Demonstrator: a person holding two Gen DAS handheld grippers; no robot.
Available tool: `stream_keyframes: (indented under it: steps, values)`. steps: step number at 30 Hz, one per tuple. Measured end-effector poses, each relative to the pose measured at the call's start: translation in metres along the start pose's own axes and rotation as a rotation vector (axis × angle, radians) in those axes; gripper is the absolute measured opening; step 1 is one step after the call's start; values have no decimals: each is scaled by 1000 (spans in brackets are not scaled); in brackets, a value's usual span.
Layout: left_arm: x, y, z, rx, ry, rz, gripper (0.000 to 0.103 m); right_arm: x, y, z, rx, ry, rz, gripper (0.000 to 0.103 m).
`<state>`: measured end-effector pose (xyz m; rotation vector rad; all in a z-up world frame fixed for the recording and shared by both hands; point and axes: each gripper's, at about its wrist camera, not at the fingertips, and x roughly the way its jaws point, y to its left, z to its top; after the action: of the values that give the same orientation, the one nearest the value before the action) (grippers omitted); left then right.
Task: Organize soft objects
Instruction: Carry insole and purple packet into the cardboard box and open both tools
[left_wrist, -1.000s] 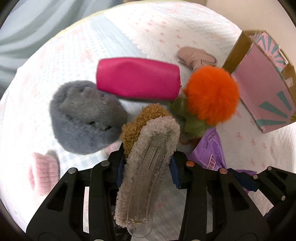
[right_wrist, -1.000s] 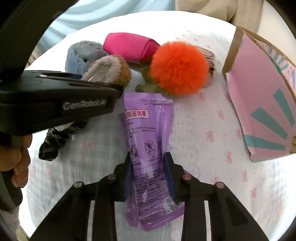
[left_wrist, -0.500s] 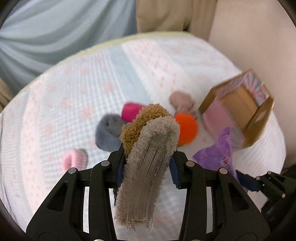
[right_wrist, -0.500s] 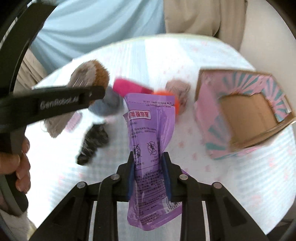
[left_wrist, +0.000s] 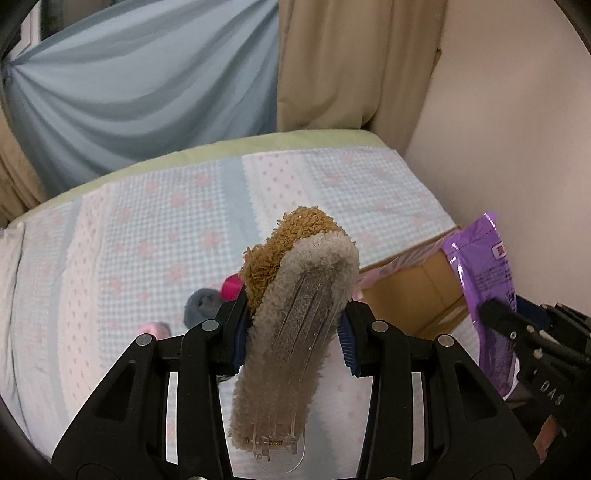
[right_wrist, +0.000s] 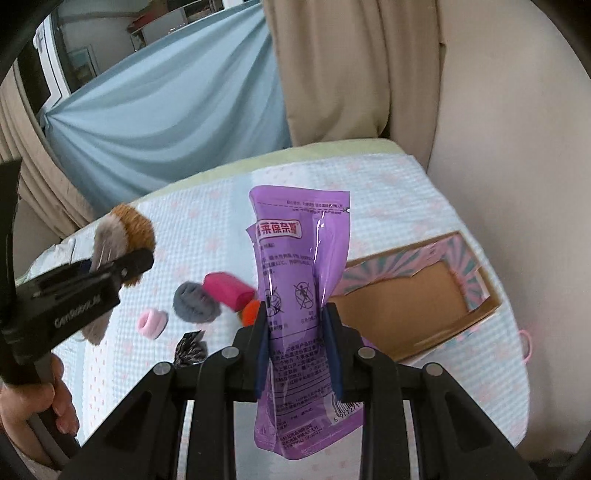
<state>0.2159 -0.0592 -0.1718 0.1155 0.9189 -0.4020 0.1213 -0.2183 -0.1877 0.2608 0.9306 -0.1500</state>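
My left gripper (left_wrist: 293, 328) is shut on a fuzzy brown-and-beige hair clip (left_wrist: 295, 306) and holds it high above the bed. My right gripper (right_wrist: 297, 339) is shut on a purple plastic pouch (right_wrist: 301, 280), also raised; the pouch shows at the right of the left wrist view (left_wrist: 487, 280). Below on the bed lie a grey fluffy item (right_wrist: 194, 302), a magenta pouch (right_wrist: 227, 290), an orange pompom (right_wrist: 249, 312) mostly hidden behind my right gripper, a pink scrunchie (right_wrist: 151, 323) and a dark scrunchie (right_wrist: 190, 350). An open pink cardboard box (right_wrist: 413, 306) stands to the right.
The bed has a pale checked cover (left_wrist: 147, 229) with a green edge at the far side. Blue and beige curtains (left_wrist: 147, 85) hang behind it. A plain wall (left_wrist: 517, 129) is on the right. The person's hand (right_wrist: 55, 402) holds the left gripper.
Both grippers have lifted well up from the bed with the hair clip and the purple pouch still held. The items on the bed now look small and far below.
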Motion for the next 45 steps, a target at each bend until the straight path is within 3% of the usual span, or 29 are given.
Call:
stream_keyframes:
  steps: [6,11,17,26,32,33,34,35,36,37,45]
  values:
    - [14,-64,12,-70,7,17,36,7,-60,29,-18,37,46,25]
    - [60,-114,15,-94,59,-8,36,26,-120,52,-8,98,53,25]
    - [136,-163,5,-69,184,-48,36,74,-183,62,69,192,43,25]
    - [233,-189,-21,6,346,-61,36,154,-236,42,259,324,29,25]
    - [265,-196,-30,82,414,-53,38,197,-246,31,327,375,38,25]
    - [266,-197,-30,104,414,-40,48,202,-247,31,337,378,31,31]
    - [266,-198,-29,127,414,-29,58,207,-248,32,346,380,20,49]
    - [266,-199,-29,143,414,-15,88,211,-251,31,353,387,23,63]
    - [264,-200,-28,159,406,5,102,216,-255,30,363,403,28,92]
    - [262,-199,-28,165,393,1,103,221,-258,29,379,420,32,102]
    - [257,-187,-36,135,404,-29,103,220,-266,28,343,415,21,102]
